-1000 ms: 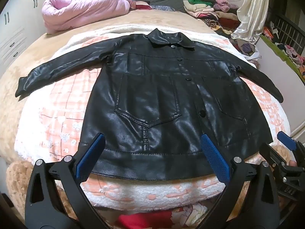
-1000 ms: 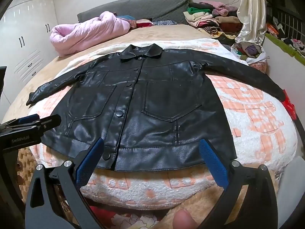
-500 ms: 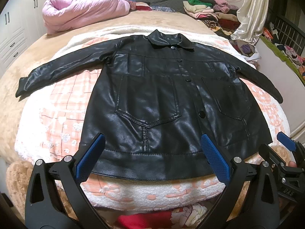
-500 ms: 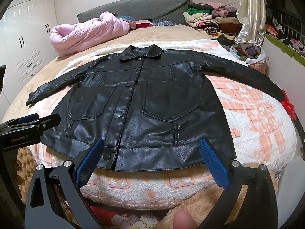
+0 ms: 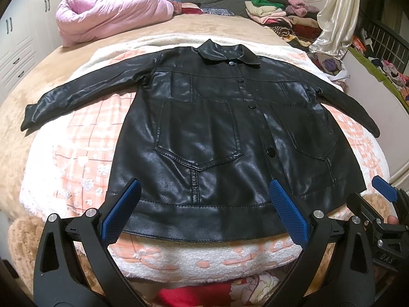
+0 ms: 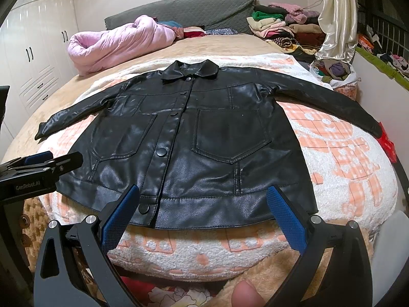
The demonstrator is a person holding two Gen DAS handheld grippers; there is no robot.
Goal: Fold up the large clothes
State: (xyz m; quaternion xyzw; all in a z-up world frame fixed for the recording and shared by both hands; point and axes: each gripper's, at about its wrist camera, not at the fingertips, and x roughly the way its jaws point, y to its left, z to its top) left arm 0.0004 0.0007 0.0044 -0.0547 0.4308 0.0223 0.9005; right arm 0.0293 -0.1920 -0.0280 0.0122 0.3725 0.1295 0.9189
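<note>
Bed (image 5: 163,29) covered by tan fleece, white-and-orange blanket (image 6: 342,153) spread on top. Grey headboard (image 6: 204,7) set against pale wall. White wardrobes (image 6: 33,51) seen left, cream curtain (image 6: 337,18) right.

"GenRobot.AI" stands in pale letters on the black body of the left gripper (image 6: 41,163), at the right wrist view's left edge.

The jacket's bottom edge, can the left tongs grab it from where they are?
Probably yes. The left tongs are open and right by the hem of the black jacket, which lies flat on the blanket with nothing in between.
</note>
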